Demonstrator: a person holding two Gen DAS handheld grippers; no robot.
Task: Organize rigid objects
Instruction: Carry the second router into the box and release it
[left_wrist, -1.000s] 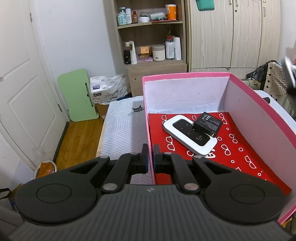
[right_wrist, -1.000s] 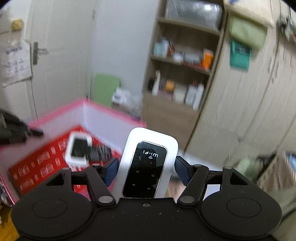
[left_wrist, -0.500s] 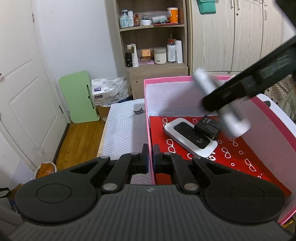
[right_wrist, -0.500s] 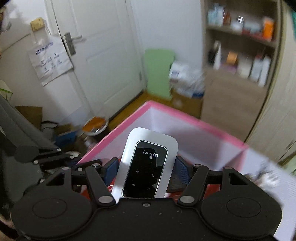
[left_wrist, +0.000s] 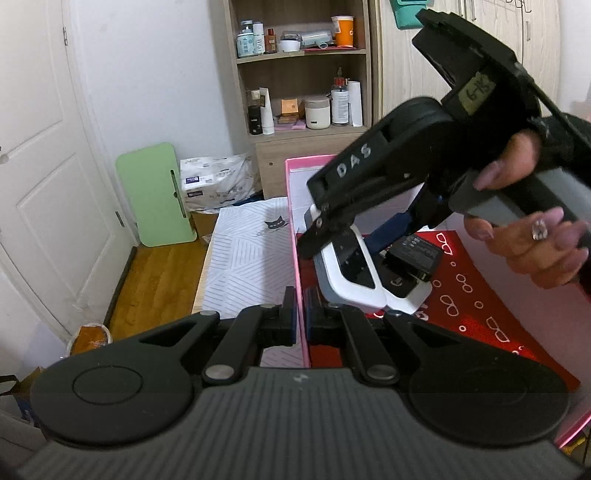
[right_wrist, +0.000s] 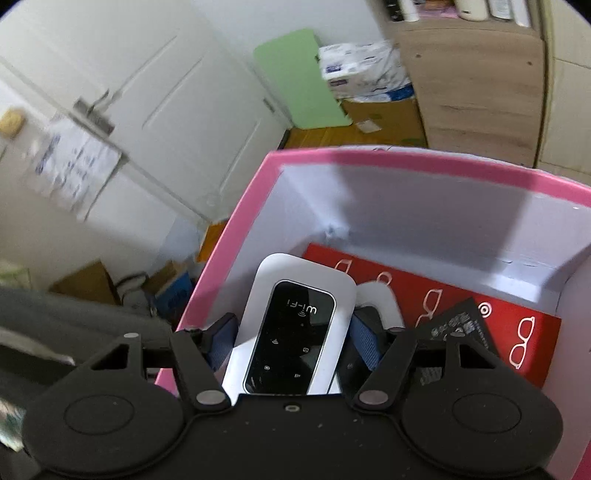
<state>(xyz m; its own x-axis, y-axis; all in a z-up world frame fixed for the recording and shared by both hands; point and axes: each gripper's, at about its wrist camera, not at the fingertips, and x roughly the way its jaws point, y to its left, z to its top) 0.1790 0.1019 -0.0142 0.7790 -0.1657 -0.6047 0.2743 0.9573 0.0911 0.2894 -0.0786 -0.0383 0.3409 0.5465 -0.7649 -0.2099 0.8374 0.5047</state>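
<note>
The white Wi-Fi router (right_wrist: 291, 332) sits in the lower middle of the right wrist view, pinched between the blue pads of the right tool (right_wrist: 291, 338), its dark screen facing up. In the left wrist view the same router (left_wrist: 347, 273) hangs at the centre of the frame, low inside the pink box (left_wrist: 293, 236), tilted over a second white router (left_wrist: 404, 295) that lies on the red lining printed with white glasses (left_wrist: 476, 306). A black battery pack (left_wrist: 415, 254) rests on that second router, just right of the held one.

The right tool (left_wrist: 354, 236) comes down from the upper right of the left wrist view, gripped by a person's hand (left_wrist: 532, 229) with a ring on one finger.

At the lower middle of that view the left tool (left_wrist: 301, 314) has its pads pressed together on the box's pink left wall, one pad on either side of it.

Left of the box lies a white striped bed cover (left_wrist: 247, 258). Beyond it, toward the upper left, a green board (left_wrist: 157, 195) leans by the white door (left_wrist: 40, 177), and a wooden shelf unit (left_wrist: 303, 74) of bottles and jars fills the upper middle.
</note>
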